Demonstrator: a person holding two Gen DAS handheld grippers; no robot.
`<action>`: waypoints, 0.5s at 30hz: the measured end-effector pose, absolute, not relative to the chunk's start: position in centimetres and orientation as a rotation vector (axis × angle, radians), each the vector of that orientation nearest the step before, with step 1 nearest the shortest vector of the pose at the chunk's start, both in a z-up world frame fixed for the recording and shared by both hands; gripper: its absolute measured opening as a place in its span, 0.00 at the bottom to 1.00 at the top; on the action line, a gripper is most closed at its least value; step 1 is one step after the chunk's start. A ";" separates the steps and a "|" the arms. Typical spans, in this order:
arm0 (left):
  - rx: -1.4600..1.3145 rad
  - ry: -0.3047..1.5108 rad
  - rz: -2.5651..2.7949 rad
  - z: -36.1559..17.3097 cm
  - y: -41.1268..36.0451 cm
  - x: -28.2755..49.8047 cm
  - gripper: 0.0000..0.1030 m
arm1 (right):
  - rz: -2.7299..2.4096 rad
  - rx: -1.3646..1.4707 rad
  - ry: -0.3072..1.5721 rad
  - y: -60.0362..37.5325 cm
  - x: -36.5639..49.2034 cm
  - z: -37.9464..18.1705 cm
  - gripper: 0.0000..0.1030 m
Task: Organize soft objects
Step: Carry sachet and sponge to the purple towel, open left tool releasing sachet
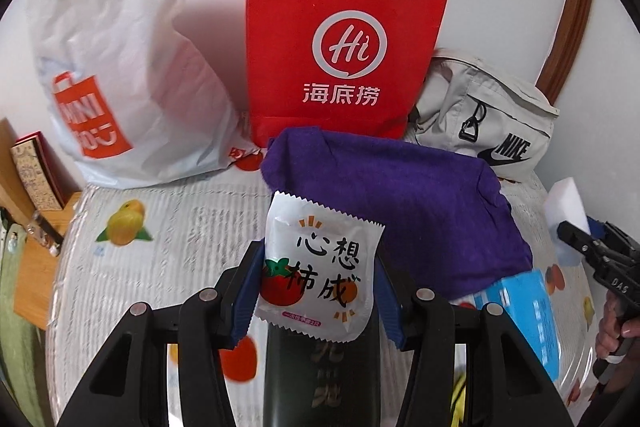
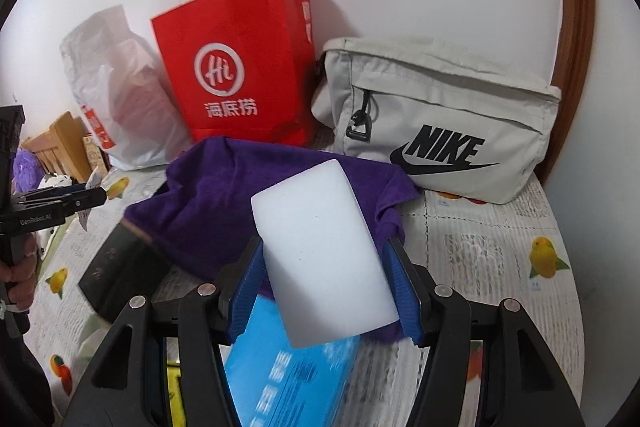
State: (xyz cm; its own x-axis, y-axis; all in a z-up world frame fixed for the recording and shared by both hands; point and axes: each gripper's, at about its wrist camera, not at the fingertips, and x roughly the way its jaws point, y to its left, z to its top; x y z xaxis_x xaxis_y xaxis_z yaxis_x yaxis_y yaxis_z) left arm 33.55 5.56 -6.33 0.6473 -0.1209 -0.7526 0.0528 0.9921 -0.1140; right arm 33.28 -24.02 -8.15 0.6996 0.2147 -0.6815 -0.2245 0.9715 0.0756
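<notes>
Above purple towel point(image 2: 224, 195), left gripper point(image 1: 316, 287) clamps glossy sachet point(image 1: 320, 267), right gripper point(image 2: 326, 267) squeezes white sponge block point(image 2: 320, 251).

Each gripper, left gripper point(image 1: 318, 291) and right gripper point(image 2: 326, 283), comprises black linkage arms with silver pivot screws and ribbed blue finger pads point(image 2: 404, 291), with "GenRobot.AI" lettering on one body.
</notes>
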 end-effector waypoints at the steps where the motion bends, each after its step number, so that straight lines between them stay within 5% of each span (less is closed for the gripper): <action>1: -0.087 0.872 -0.105 -6.7 5.4 34.3 0.48 | 0.242 -0.015 0.764 -24.0 34.0 -8.6 0.57; 15: -0.091 0.988 -0.134 -10.8 3.5 44.7 0.48 | 0.262 -0.022 0.916 -23.0 40.7 -14.1 0.57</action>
